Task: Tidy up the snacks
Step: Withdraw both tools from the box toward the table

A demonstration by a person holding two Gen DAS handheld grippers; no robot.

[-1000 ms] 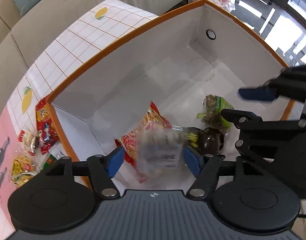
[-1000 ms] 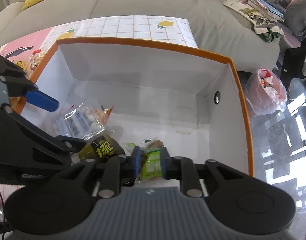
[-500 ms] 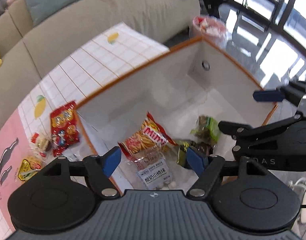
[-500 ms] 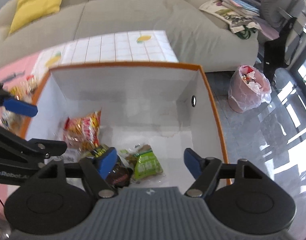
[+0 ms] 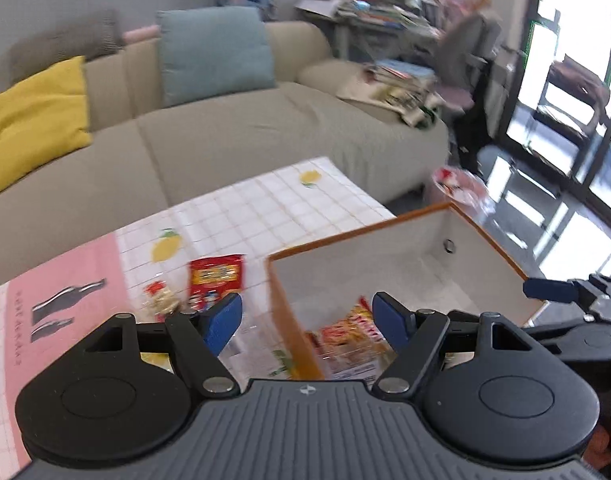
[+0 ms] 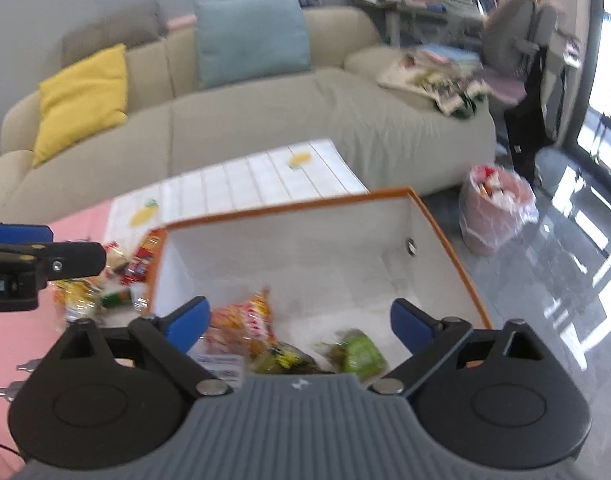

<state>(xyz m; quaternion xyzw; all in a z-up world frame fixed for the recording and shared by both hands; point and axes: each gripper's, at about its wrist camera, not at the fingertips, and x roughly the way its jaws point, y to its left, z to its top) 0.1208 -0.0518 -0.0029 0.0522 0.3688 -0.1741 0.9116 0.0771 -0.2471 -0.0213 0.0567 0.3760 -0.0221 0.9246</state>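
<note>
We see our left gripper point(image 5: 307, 318) spread empty above the orange-rimmed box point(image 5: 385, 248), red snack packet point(image 5: 215, 280) beside it.

Matt white box point(image 6: 305, 256) with orange rim, like cardboard. Glossy, crinkled plastic on red snack bag point(image 5: 215, 276) and green packet point(image 6: 361, 354). Smooth, slightly shiny tablecloth point(image 5: 249, 216), maybe vinyl. Soft matt cloth on sofa point(image 6: 265, 120). Polished, reflecting floor point(image 6: 565, 264). Thin shiny plastic bin bag point(image 6: 499, 208).

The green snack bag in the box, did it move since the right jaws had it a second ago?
Yes. The green snack bag now lies loose on the floor of the white box. The right gripper is empty, its jaws opening above it.
</note>
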